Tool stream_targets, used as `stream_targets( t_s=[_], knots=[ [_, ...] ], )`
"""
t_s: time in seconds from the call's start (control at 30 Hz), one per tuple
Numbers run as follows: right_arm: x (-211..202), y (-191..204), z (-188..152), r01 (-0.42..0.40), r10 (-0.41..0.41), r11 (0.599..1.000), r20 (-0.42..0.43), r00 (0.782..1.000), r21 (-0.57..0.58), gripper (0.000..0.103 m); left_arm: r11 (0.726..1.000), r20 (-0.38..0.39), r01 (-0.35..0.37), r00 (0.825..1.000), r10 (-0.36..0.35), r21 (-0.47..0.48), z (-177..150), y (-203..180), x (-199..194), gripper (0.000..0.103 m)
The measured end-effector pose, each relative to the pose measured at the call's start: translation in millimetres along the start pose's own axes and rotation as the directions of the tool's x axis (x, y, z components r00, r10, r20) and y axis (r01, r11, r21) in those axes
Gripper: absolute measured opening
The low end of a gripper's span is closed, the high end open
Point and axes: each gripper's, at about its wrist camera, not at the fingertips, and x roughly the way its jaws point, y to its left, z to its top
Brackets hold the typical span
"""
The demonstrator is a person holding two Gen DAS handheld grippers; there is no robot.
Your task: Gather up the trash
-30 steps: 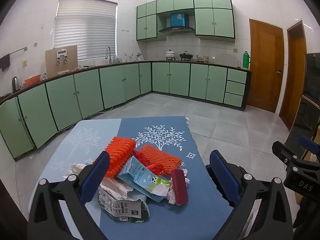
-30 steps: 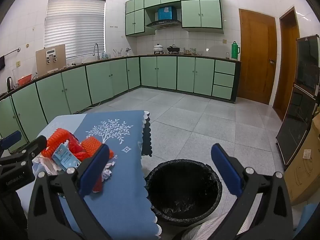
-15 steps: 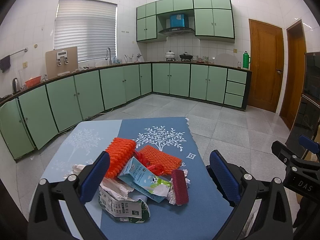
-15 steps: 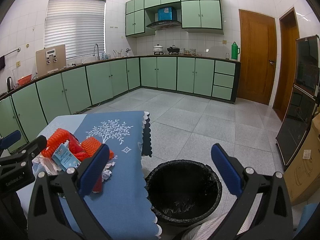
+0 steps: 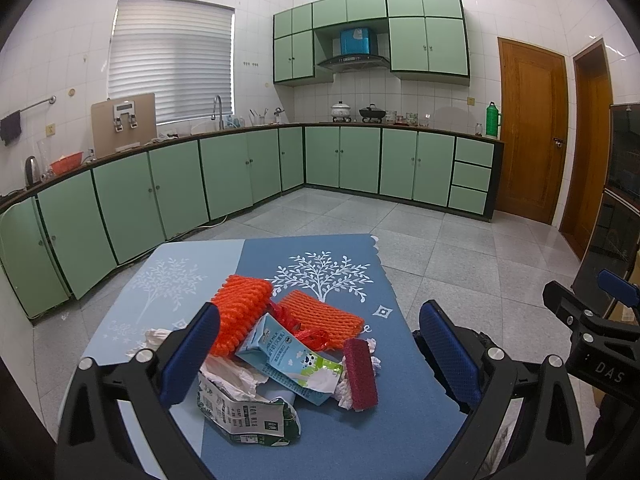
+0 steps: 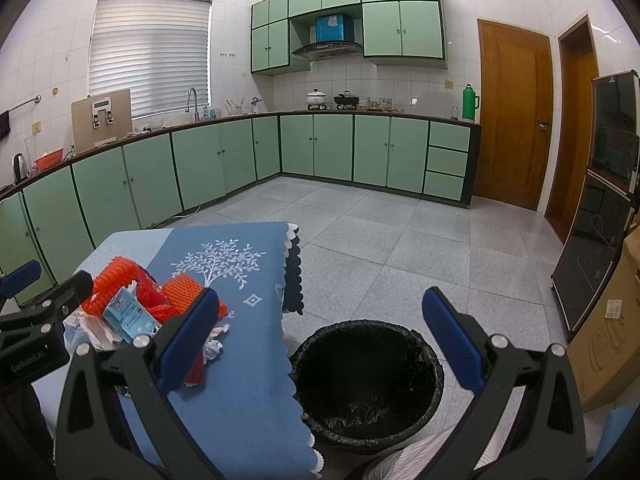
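Observation:
A heap of trash lies on the blue tablecloth (image 5: 332, 436): two orange foam nets (image 5: 239, 312), a light blue milk carton (image 5: 280, 350), a dark red bar (image 5: 360, 374), a crushed green and white carton (image 5: 240, 414) and crumpled white tissue. My left gripper (image 5: 316, 356) hovers open above and just before the heap, holding nothing. My right gripper (image 6: 318, 340) is open and empty, over the table's right edge and a black-lined trash bin (image 6: 368, 380) on the floor. The heap appears at the left as the milk carton (image 6: 130, 316) and orange nets (image 6: 116, 280).
Green cabinets (image 5: 224, 176) line the kitchen walls. Grey tiled floor (image 6: 400, 240) stretches beyond the table. A dark glass-fronted cabinet (image 6: 600, 208) and a cardboard box (image 6: 608, 344) stand at the right. Wooden doors (image 5: 532, 132) are at the back right.

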Motion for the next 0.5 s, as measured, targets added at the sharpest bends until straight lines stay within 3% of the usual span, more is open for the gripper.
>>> stream_targets(
  t_s=[0.5],
  knots=[
    [0.4,-0.3,0.4,0.001,-0.001,1.0,0.003,1.0,0.0,0.098,1.0,0.001,-0.001,1.0,0.001,0.0,-0.1,-0.4,-0.1,0.097]
  ],
)
